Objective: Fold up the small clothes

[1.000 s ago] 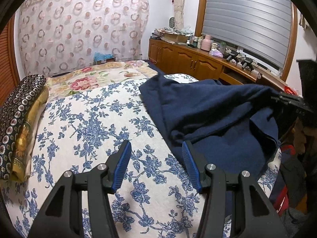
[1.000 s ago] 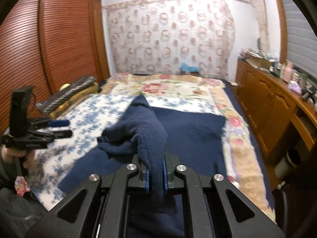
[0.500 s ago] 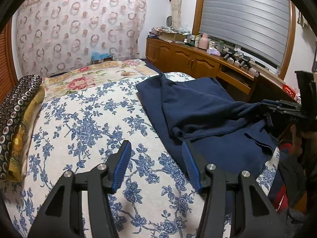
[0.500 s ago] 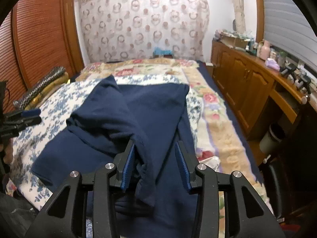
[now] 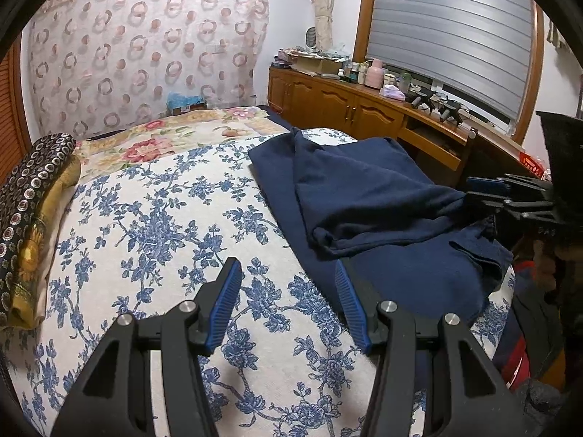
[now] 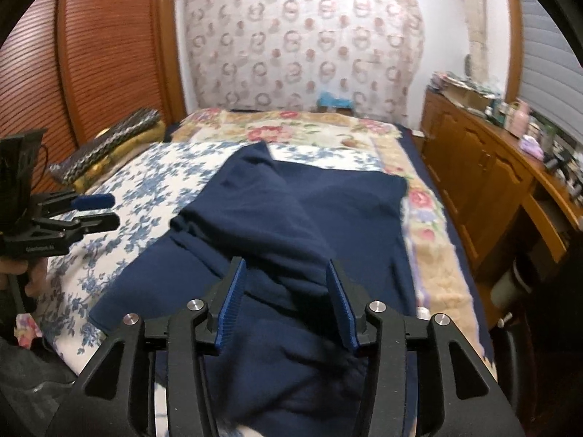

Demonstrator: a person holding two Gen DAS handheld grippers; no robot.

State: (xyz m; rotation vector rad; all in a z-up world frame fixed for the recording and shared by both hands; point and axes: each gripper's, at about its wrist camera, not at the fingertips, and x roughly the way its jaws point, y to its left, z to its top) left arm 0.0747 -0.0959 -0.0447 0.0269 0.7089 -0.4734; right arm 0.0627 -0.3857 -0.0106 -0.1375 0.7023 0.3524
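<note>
Just opened, right gripper (image 6: 286, 300) straddling, not pinching, the dark navy knit garment (image 6: 277, 218) half-folded on the bed's right side; left gripper (image 5: 284, 295) half-open, empty, over near blue-floral white quilt (image 5: 153, 218), presumably awaiting the next fold.

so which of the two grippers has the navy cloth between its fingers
The right gripper: the navy garment lies between its spread fingers, jaws just opened, pads clear. The left gripper frames only floral bedspread.

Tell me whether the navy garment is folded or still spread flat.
Partly folded: on the navy garment one flap lies doubled over the flat part, loosely bunched. The right gripper, jaws just opened, no longer clamps it.
</note>
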